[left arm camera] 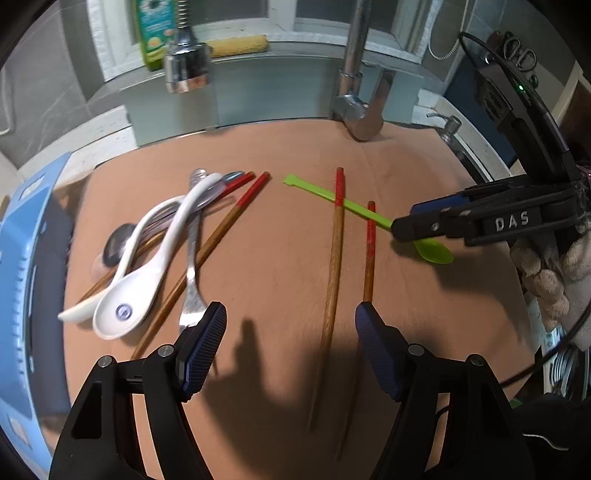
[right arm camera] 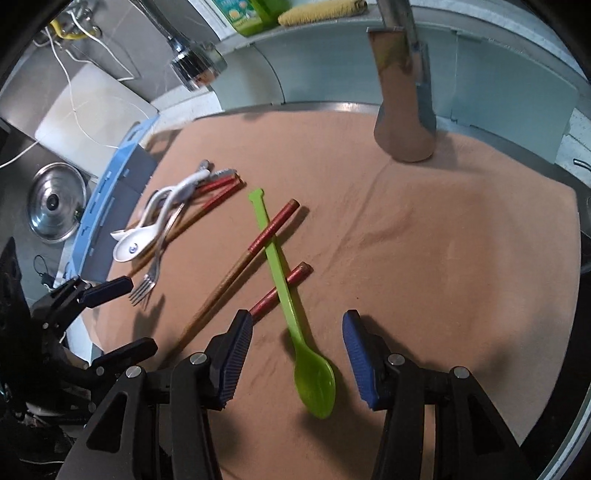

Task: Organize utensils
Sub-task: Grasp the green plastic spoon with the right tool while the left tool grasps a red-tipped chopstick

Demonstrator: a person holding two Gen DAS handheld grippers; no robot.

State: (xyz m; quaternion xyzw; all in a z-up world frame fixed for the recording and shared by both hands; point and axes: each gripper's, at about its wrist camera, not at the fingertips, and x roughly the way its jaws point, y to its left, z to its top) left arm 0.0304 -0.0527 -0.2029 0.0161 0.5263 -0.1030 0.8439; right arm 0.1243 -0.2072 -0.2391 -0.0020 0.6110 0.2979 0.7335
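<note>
Blue basket (left arm camera: pixel 22 236) at far left edge, left of the left gripper (left arm camera: pixel 291 319). Ahead-left of its left jaw: utensil pile on the brown cloth (left arm camera: pixel 277 258) — white ceramic spoon (left arm camera: pixel 147 273) on top, second white spoon's bowl poking out just beside it, metal spoon (left arm camera: pixel 115 243) under them, fork (left arm camera: pixel 191 291) with tines touching or just by the left jaw tip, two red-tipped chopsticks (left arm camera: pixel 225 225) crossing under the pile. Left gripper released, jaws wide apart, nothing between the pads, hovering over cloth.

Ahead and slightly right, inside the jaw line: long chopstick (left arm camera: pixel 334 266) running away from the camera, its red end lying over the green spoon (left arm camera: pixel 434 251) handle. Second chopstick (left arm camera: pixel 369 251) just by the right jaw tip, passing under the green handle in the right wrist view.

Right gripper (right arm camera: pixel 297 341) released too, jaws spread either side of the green spoon (right arm camera: pixel 314 384); its bowl sits between the pads, closer to camera, handle pointing away up-left. Neither pad touches it as far as visible. Right gripper (left arm camera: pixel 400 230) in the left view shows its tip directly over the spoon neck.

Behind: faucet (left arm camera: pixel 360 110), sprayer head (left arm camera: pixel 186 66), green detergent bottle (left arm camera: pixel 153 33), pot lid (right arm camera: pixel 55 203) far left in right view.
</note>
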